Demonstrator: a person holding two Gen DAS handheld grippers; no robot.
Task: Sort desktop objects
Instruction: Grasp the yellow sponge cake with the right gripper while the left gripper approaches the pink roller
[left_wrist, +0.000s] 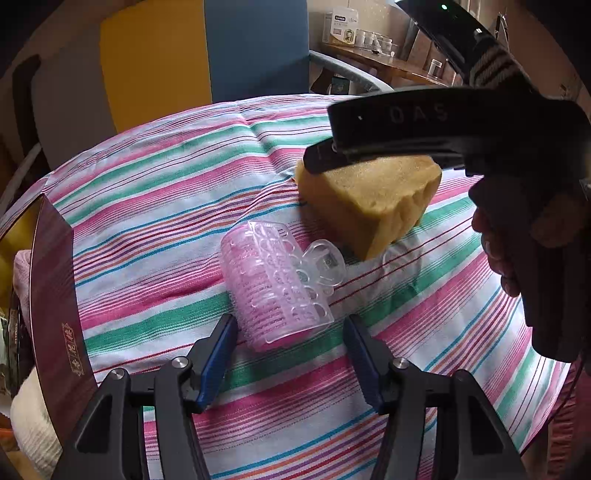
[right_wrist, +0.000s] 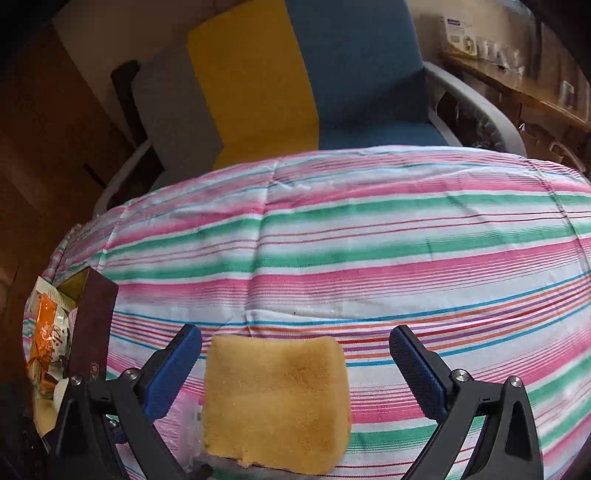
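A pink hair roller (left_wrist: 273, 288) in a clear plastic clip lies on the striped cloth (left_wrist: 166, 184). My left gripper (left_wrist: 290, 319) stands open over its near end; the blue pads flank it without touching. A yellow sponge (left_wrist: 373, 199) rests just beyond the roller, to its right. In the right wrist view the sponge (right_wrist: 277, 402) sits between the wide-open fingers of my right gripper (right_wrist: 295, 330), with a gap on each side. The right gripper's black body (left_wrist: 443, 125), held by a hand (left_wrist: 498, 251), hangs over the sponge in the left wrist view.
A dark red box (left_wrist: 55, 302) stands open at the cloth's left edge, with an orange packet (right_wrist: 46, 339) and other items inside. A blue and yellow chair (right_wrist: 332, 92) stands behind the table. A wooden shelf (left_wrist: 388, 62) with small bottles is at the back right.
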